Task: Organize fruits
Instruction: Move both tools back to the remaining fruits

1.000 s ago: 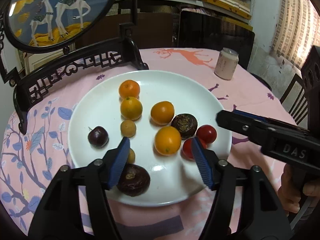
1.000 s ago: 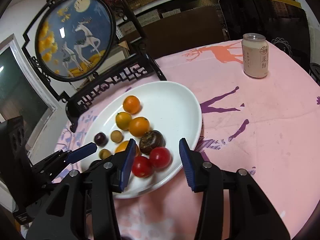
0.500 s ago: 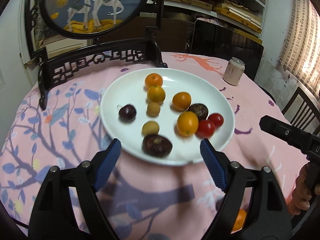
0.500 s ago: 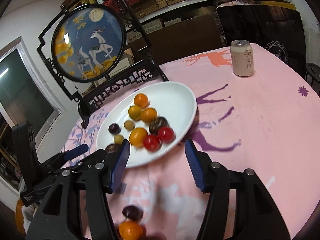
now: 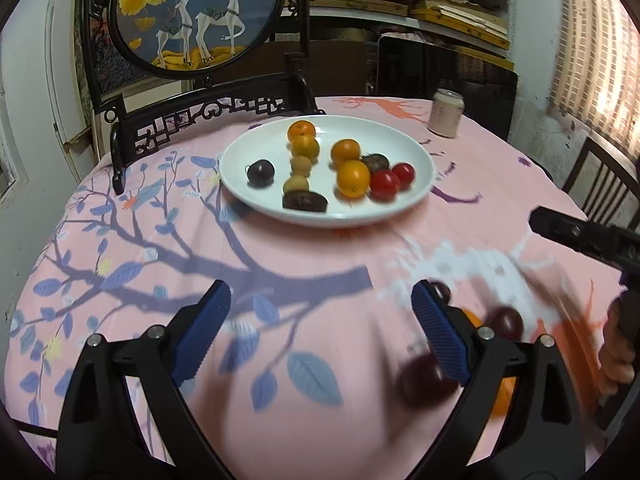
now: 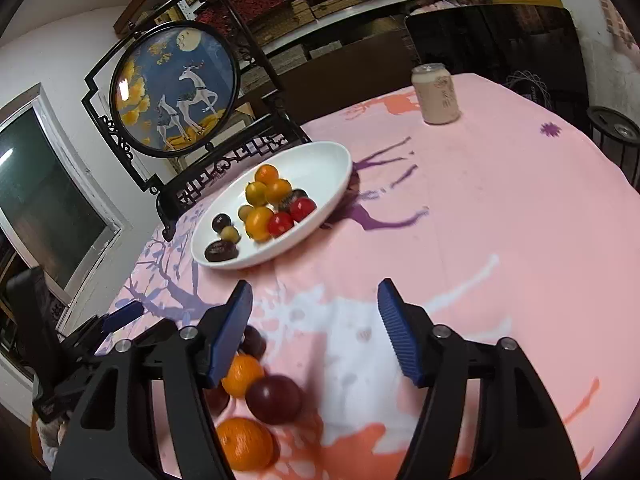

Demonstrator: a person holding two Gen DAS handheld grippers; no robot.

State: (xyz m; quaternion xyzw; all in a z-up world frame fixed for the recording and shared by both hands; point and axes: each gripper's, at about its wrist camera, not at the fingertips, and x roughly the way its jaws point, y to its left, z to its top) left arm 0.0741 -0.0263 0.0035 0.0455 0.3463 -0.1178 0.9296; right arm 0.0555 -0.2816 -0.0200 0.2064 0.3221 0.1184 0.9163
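A white plate [image 5: 380,132] [image 6: 320,164] holds oranges [image 5: 352,178], red tomatoes [image 5: 385,184], small yellow fruits and dark plums. Loose fruit lies on the pink cloth nearer to me: a dark plum [image 6: 274,398] [image 5: 426,380], oranges [image 6: 242,374] [image 6: 244,444] and smaller plums [image 5: 506,320]. My left gripper [image 5: 320,332] is over bare cloth with its jaws opening and nothing between them; the loose fruit lies by its right finger. My right gripper [image 6: 316,328] is also opening and empty, with the loose fruit under its left finger.
A drink can [image 5: 446,114] [image 6: 436,94] stands behind the plate to the right. A black carved stand with a round deer picture [image 5: 192,12] [image 6: 176,88] rises at the table's back left. Chairs sit beyond the far edge. A hand [image 5: 620,352] holds the right gripper.
Both grippers have drawn back from the plate toward the near side of the table, and their jaws have spread wider. Loose plums and oranges on the cloth have come into view.
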